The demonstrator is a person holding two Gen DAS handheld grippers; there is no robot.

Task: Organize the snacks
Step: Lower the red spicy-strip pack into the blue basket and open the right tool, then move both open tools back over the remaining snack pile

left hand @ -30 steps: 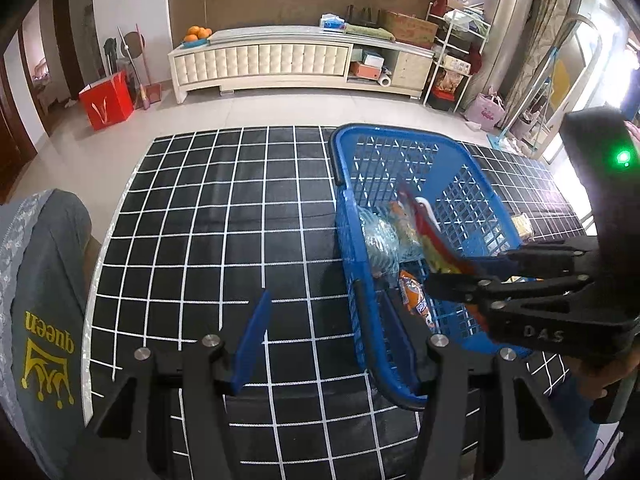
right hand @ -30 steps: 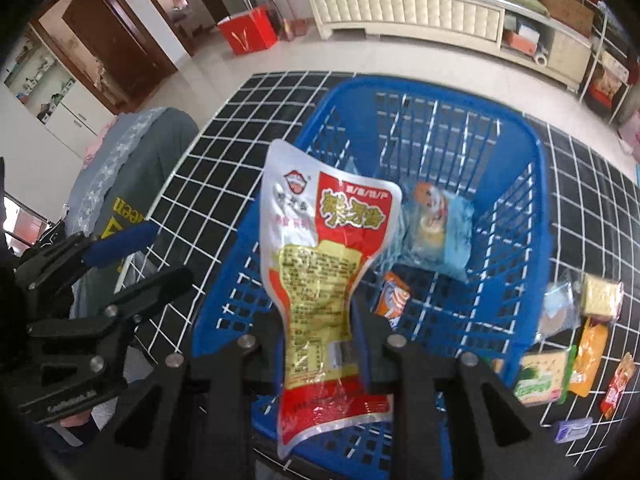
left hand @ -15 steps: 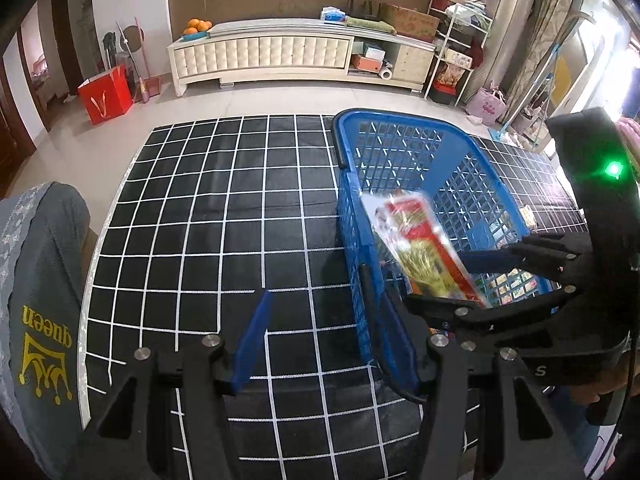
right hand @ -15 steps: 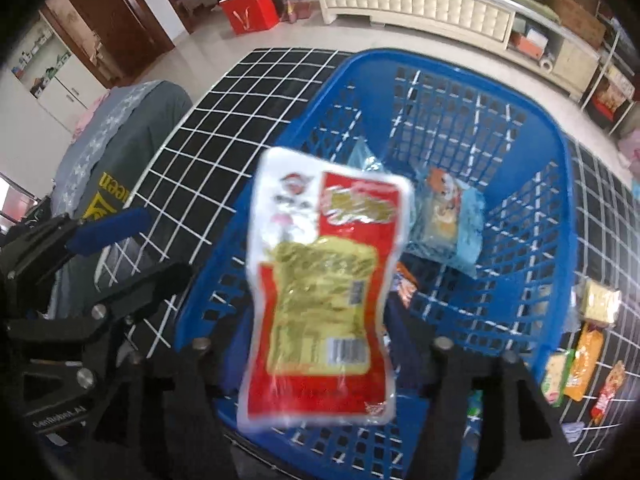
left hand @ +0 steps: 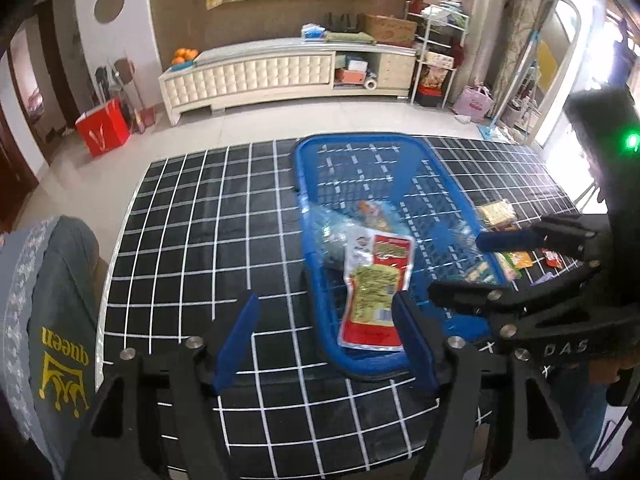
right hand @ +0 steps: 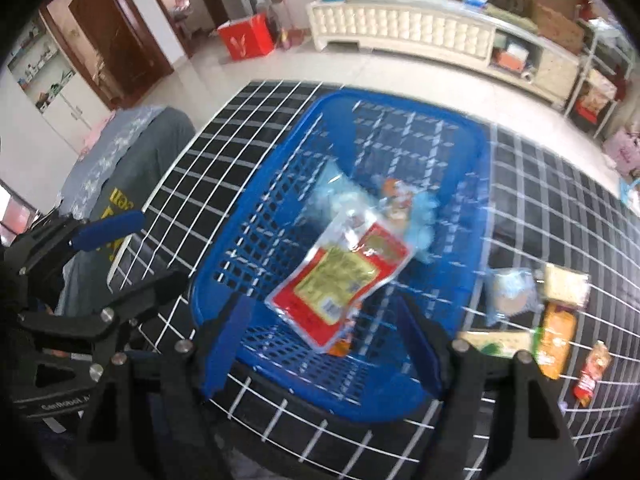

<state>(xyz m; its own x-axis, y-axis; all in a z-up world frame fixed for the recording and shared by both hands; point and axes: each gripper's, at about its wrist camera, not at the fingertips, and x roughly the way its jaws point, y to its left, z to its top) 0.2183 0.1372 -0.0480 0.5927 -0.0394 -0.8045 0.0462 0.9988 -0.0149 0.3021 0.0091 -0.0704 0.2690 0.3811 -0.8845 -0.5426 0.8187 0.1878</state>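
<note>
Now my right gripper [right hand: 324, 344], jaws just opened and empty, hangs above the red-and-yellow foil snack pouch [right hand: 340, 280] in the blue plastic basket [right hand: 400, 128]; loose snack packets [right hand: 554, 332] lie rightward, nearer it.

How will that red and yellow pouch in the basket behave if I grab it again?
The red and yellow pouch looks like glossy film, so probably slippery. It lies unevenly over other packets in the blue basket, suggesting it is floppy. Flat and thin, likely light.

Bright daylight w/ window glare, fisheye edges, slight motion blur.
</note>
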